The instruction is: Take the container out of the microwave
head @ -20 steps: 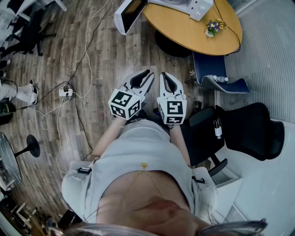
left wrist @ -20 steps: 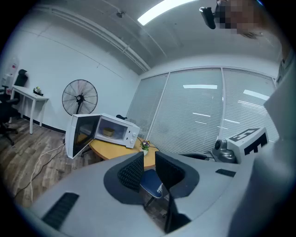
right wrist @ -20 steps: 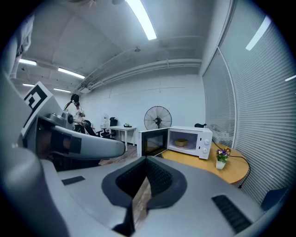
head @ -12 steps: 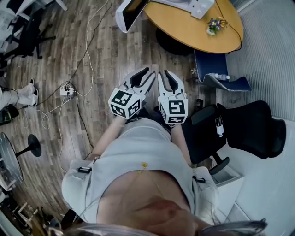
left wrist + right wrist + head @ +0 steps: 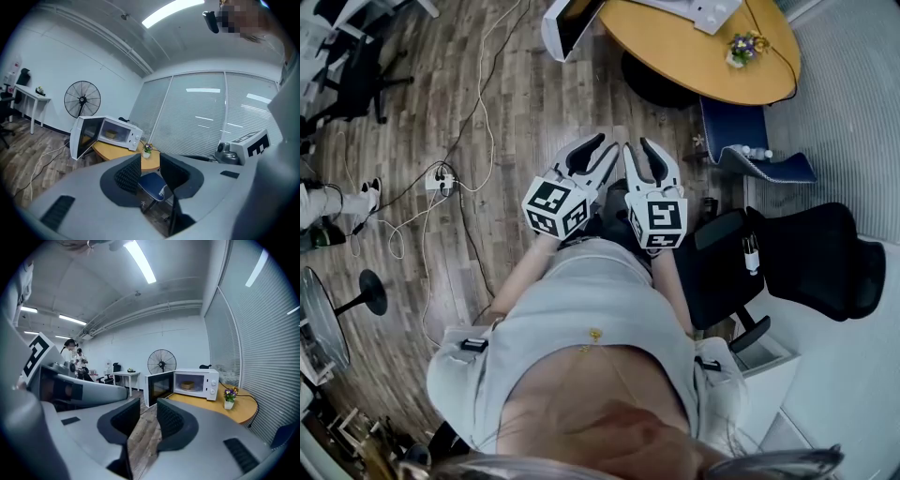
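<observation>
Step in hand, as I judge it: approach only; extraction not begun. The container (image 5: pixel 189 385) sits inside the microwave (image 5: pixel 196 383), whose door (image 5: pixel 159 388) stands open, on the round surface (image 5: pixel 213 405), well apart from both grippers. The left gripper (image 5: pixel 602 147) has its fingers (image 5: pixel 127 173) spread, nothing between them. The right gripper (image 5: pixel 637 146) is likewise spread and empty. Both are held side by side ahead of the body, pointing forward and slightly downward. Recommendation: I should close in squarely on the open cavity, keep clear of the door edge, enter level, and seat the fingers on the container's rim before any pull.
</observation>
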